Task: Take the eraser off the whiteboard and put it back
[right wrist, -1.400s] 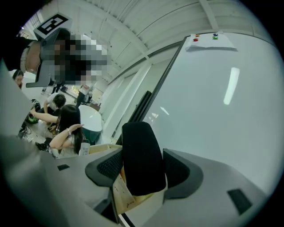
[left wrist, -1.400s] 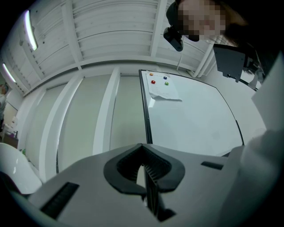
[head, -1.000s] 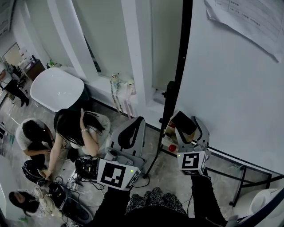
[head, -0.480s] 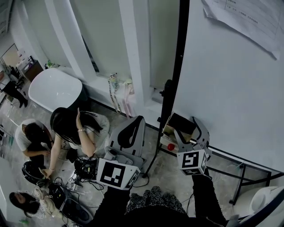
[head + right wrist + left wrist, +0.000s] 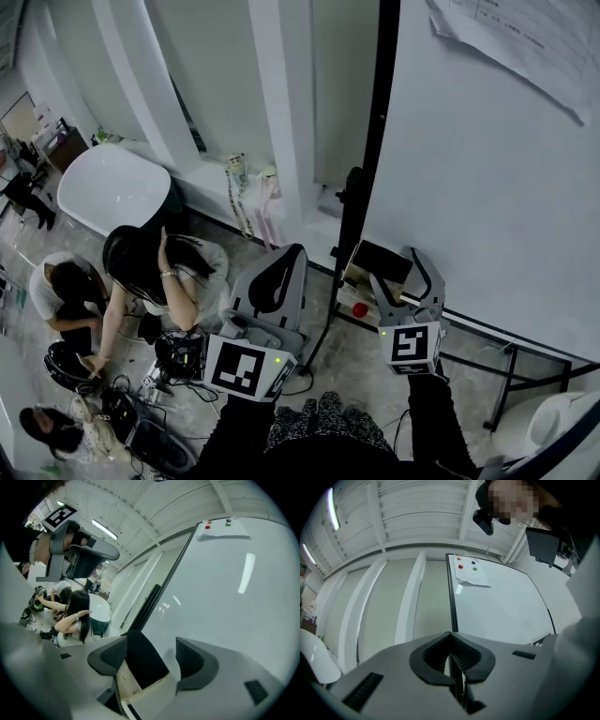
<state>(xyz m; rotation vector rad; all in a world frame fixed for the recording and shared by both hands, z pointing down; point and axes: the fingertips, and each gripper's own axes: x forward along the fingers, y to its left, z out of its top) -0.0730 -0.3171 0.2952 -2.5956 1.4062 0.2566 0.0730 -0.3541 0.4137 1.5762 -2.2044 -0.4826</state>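
The eraser [image 5: 140, 660] is a small block with a black felt face on a pale cream body, the cream side scuffed with a few dark marks. There is only the one. It sits down by the lower left corner of the whiteboard [image 5: 487, 187], between the jaws of the right gripper [image 5: 398, 272]. In the right gripper view it leans against the left jaw, while a thin strip of white shows between its felt face and the right jaw, so the jaws stand apart around it rather than pinching it. I cannot tell whether it touches the board. From above, the eraser [image 5: 384, 261] shows as a dark slab with its cream edge turned to the left, just above a single small red object [image 5: 360, 309]. There are two grippers, one in each hand. The left gripper [image 5: 281, 277] is held lower and to the left, clear of the board, with its ribbed jaws pressed together and nothing in them, as the left gripper view [image 5: 452, 660] shows. There is one whiteboard in a black frame. One sheet of paper [image 5: 525, 42] hangs at its top, fixed by a few coloured magnets [image 5: 461, 566] too small to count surely. Three people [image 5: 141, 267] crouch on the floor at the lower left among cables and gear.
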